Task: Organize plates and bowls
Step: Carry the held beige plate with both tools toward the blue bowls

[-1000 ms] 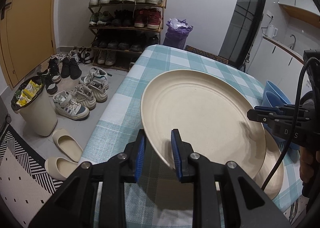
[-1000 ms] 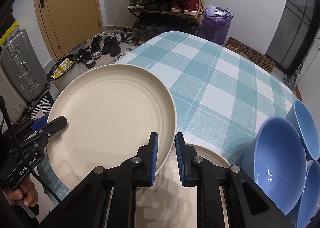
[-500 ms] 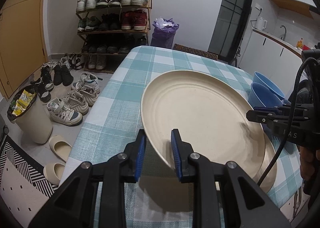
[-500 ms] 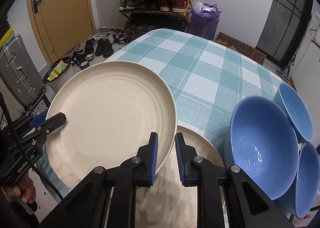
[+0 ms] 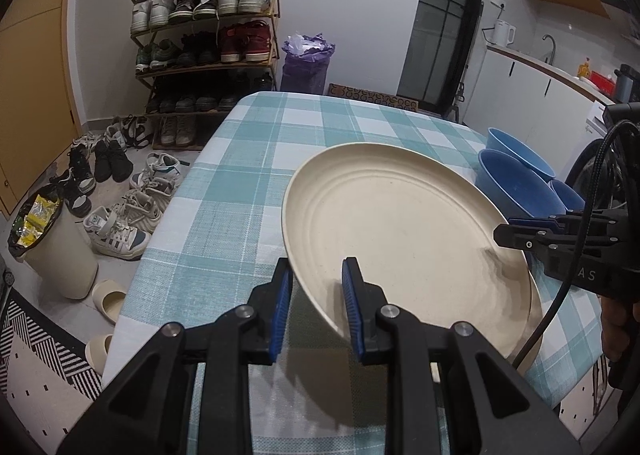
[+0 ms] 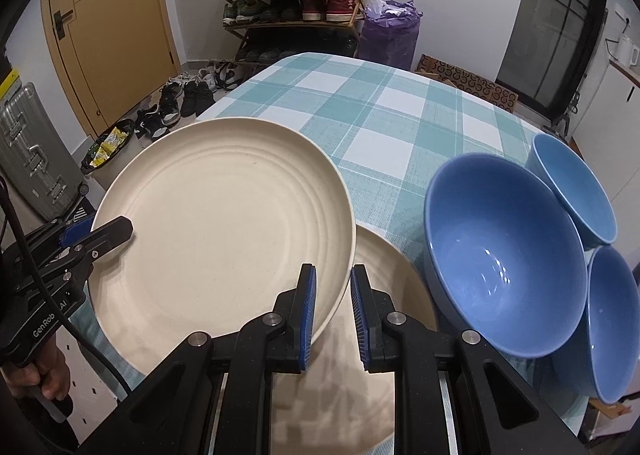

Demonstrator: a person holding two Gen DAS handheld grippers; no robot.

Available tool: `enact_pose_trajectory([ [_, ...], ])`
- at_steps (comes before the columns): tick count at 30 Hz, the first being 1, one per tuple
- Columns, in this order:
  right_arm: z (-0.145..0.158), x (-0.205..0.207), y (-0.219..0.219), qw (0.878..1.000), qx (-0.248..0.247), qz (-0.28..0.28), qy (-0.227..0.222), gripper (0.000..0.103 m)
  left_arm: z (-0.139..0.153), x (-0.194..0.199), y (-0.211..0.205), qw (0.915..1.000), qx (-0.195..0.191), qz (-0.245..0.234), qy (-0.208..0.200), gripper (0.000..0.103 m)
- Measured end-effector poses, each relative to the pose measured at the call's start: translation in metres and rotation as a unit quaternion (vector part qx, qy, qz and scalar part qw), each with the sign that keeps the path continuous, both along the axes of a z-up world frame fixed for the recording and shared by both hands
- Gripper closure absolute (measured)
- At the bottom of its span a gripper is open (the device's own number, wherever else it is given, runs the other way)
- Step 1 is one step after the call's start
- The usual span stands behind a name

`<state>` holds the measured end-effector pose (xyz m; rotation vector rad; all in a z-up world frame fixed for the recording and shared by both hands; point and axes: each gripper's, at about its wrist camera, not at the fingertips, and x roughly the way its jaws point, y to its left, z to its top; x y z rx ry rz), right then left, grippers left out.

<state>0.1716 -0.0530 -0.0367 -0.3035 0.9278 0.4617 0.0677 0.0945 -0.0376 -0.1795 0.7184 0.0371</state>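
**Cream plate held at two rim points above the worktop**

Left wrist view: The left tongs (image 5: 316, 305) are clamped on the near rim of the upper plate (image 5: 400, 239), one blue ribbed pad under the rim and one over it. The plate is round, matte, cream-coloured, with faint concentric ridges. It is held tilted above the worktop (image 5: 248, 191), which is covered in a woven teal-and-white checked cloth. The right tongs (image 5: 516, 229) grip the opposite rim. Only a thin crescent of the lower plate (image 5: 538, 335) shows beneath. The blue bowls (image 5: 516, 179) appear side-on, behind the plate.

Right wrist view: The right tongs (image 6: 332, 313) are closed on the plate's (image 6: 224, 227) right edge; the left tongs (image 6: 96, 233) hold its far left edge. This view shows much more of the lower plate (image 6: 384, 283), lying flat on the cloth just beside three glossy blue bowls (image 6: 504, 251), whose smooth interiors are visible here. A hand (image 6: 38, 377) shows at lower left.
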Motion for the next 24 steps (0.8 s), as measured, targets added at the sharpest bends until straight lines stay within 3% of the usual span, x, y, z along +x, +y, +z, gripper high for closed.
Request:
enact_pose_trajectory([
  [24,-0.014,-0.018,-0.049,0.999,-0.004,-0.041,0.014,0.085,-0.008,0.004,-0.042,0.9981,0.026,-0.054,0.014,0.08],
])
